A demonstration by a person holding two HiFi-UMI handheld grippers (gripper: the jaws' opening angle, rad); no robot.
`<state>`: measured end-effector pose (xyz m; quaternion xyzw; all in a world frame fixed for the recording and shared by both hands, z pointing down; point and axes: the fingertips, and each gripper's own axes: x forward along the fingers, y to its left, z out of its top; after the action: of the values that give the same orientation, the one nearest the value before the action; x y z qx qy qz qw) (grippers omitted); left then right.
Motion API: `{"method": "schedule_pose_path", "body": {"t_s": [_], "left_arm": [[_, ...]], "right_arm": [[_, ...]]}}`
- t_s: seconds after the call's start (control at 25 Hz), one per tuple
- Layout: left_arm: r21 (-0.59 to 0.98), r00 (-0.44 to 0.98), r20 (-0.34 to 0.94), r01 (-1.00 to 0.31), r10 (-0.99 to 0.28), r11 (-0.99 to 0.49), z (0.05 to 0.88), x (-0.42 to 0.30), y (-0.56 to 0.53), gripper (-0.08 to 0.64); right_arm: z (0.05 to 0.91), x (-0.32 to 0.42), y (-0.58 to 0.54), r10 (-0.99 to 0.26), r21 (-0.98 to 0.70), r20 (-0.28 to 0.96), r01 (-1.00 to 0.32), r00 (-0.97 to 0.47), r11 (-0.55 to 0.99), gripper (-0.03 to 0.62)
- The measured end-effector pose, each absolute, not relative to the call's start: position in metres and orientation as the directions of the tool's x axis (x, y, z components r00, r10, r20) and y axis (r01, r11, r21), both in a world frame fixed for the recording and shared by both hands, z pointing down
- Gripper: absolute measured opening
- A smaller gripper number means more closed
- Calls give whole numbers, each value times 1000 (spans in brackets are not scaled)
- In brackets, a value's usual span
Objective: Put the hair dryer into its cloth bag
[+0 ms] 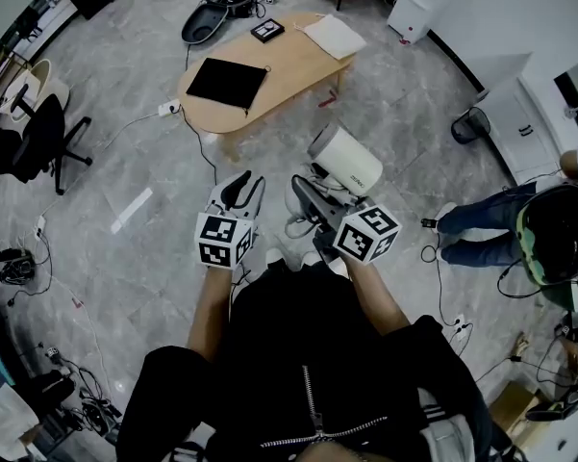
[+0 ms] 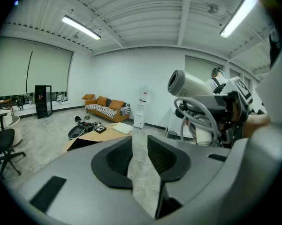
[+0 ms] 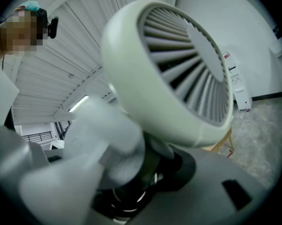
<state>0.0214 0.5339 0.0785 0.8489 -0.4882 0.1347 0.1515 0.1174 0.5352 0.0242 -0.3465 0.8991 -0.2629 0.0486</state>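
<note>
The hair dryer (image 1: 346, 160) was held aloft by its handle in the clamped right gripper (image 1: 313, 203), the left gripper (image 1: 242, 191) parted and empty, so a steady carry to the black bag (image 1: 227, 82) on the table (image 1: 298, 64) was advised.

**A big open workroom set up as a recording lab**

Pale grey marble-look floor tiles (image 1: 125, 219) run wall to wall under a white ribbed ceiling with long strip lights (image 2: 82, 28). Loose black cables (image 1: 82, 397) trail across the floor. The furniture is sparse: a low oval wooden desk (image 1: 293, 65), a black swivel office chair (image 1: 40, 142), an orange sofa with striped cushions (image 2: 103, 108) and a white water dispenser (image 2: 141, 108) by bare white walls.
</note>
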Motion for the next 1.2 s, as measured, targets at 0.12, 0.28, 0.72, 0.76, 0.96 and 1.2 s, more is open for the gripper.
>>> {"method": "schedule_pose_path", "body": {"t_s": [0.12,0.28,0.72,0.76,0.96,1.2], "left_arm": [[115,478,378,-874,-793,-472,81,13,535,37],[123,488,371,-869,-790,-479,82,4,534,16],[128,453,356,-890,-817,-438,88,-17,524,14],[143,451,347,-892,-822,-429,88,-18,520,14],[159,464,354,-885,-812,-437,92,-16,493,14],[132,445,387,-894,-808,-429,101,-12,435,15]], "right_arm": [[30,112,533,-648,-488,119,-613,-752,622,222],[36,105,530,-650,-485,147,-627,-746,610,222],[49,100,527,-664,-511,181,-646,-725,566,222],[51,101,524,-664,-516,183,-646,-725,563,222],[62,101,497,-655,-533,201,-642,-728,551,222],[68,100,438,-641,-558,200,-624,-741,548,222]]}}
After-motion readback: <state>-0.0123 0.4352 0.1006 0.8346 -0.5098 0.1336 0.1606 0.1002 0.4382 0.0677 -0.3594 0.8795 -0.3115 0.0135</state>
